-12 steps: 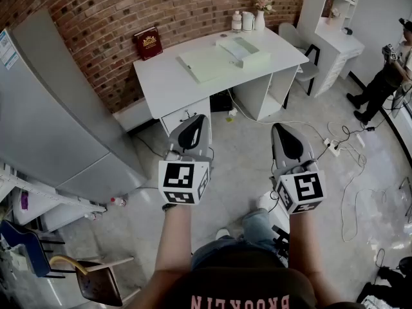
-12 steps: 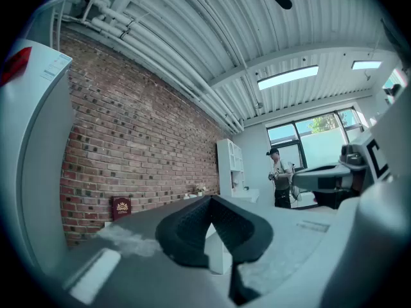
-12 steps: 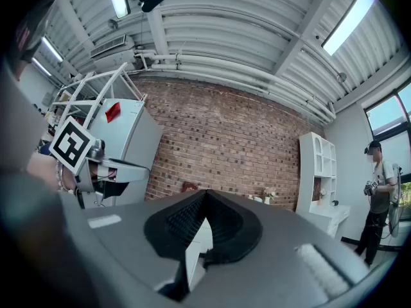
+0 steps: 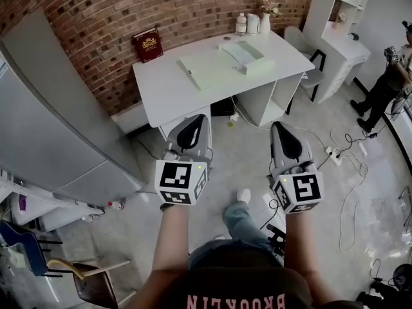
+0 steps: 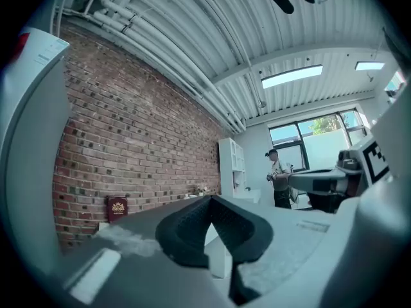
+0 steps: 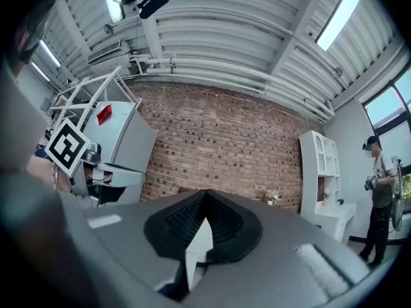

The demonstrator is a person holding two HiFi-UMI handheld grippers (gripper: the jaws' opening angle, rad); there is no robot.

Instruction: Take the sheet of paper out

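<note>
Sheet of paper, probably at the pale folder (image 4: 207,66) on the far desk (image 4: 161,82): walking nearer with left gripper (image 4: 195,120) and right gripper (image 4: 282,127) closed and empty, opening only beside its edge.

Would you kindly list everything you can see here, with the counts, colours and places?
Desk: one, white, by the brick wall.
Flat folder: one, pale green, on the desk.
Box: one, white, beside the folder.
Book: one, red, against the wall.
Vase: one, white, desk's far corner.
Cabinet: one, grey, left.
Shelf unit: one, white, right.
Bystander: one, far right.
Left tongs: one, grey, shut, empty.
Right tongs: one, grey, shut, empty.
</note>
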